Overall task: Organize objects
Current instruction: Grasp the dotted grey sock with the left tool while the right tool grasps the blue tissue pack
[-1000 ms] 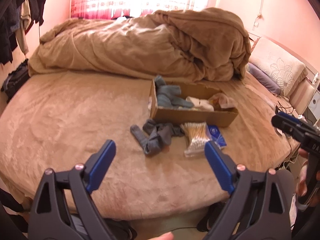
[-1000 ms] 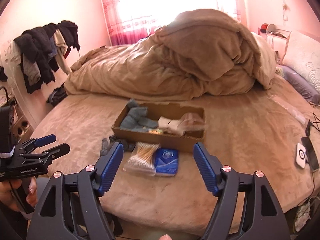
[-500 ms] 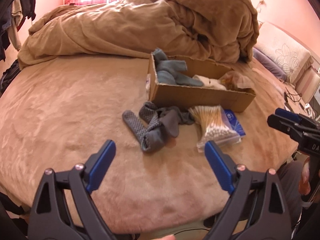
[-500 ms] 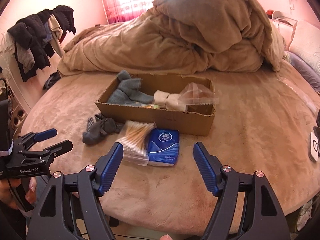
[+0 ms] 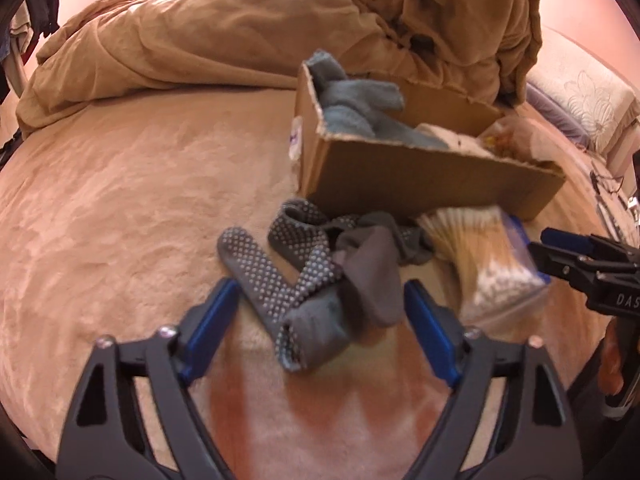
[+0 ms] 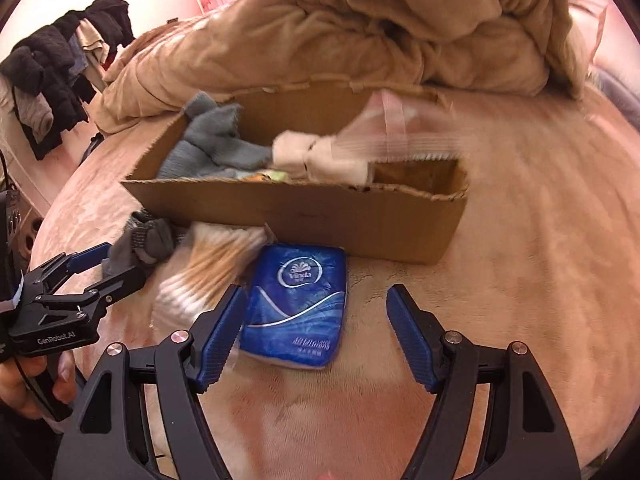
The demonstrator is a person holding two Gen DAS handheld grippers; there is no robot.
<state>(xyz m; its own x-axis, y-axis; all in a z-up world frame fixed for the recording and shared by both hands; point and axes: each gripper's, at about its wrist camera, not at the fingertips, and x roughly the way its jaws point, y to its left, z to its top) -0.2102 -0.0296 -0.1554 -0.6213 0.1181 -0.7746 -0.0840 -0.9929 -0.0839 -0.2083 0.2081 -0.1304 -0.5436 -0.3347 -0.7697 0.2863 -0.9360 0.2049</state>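
Left wrist view: the left gripper [image 5: 322, 322] hangs low over the bed [image 5: 120, 208], jaws spread wide and holding nothing; the grey dotted socks [image 5: 308, 276] lie bunched between its blue pads [image 5: 212, 330], with no contact visible. Behind them stands the cardboard box [image 5: 420, 180], whose far end is blurred; blue-grey socks [image 5: 352, 108] fill its left end. The bag of cotton swabs [image 5: 480, 264] is smeared by motion and partly hidden by the right gripper [image 5: 560, 256] entering from the right edge.

Right wrist view: the right gripper [image 6: 316, 336] is likewise fully open and empty, straddling the near end of the blue tissue pack [image 6: 298, 308], which lies just before the box [image 6: 320, 216]. A cream item [image 6: 320, 156] and a clear plastic bag [image 6: 400, 132] in the box are too blurred to identify. The rumpled duvet [image 6: 360, 28] rises behind.
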